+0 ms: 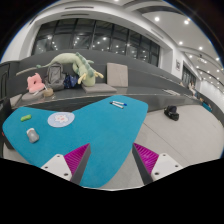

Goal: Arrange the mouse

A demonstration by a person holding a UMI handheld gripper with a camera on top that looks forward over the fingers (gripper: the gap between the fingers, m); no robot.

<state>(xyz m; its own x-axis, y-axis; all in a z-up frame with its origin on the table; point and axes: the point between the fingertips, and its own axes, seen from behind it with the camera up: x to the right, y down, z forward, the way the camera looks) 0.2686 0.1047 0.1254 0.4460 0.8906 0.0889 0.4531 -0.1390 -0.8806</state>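
A black mouse (172, 114) lies on the grey table (190, 135), to the right of a large teal mat (105, 135) and beyond my right finger. My gripper (110, 165) is open and empty, its fingers spread wide above the near edge of the mat. The pink pads (146, 156) show on both fingers. Nothing stands between the fingers.
On the mat lie a white round disc (60, 119), a small grey object (32, 134), a small green thing (26, 117) and a small pale item (118, 103). Plush toys (70, 70) sit on a far table. Windows line the back.
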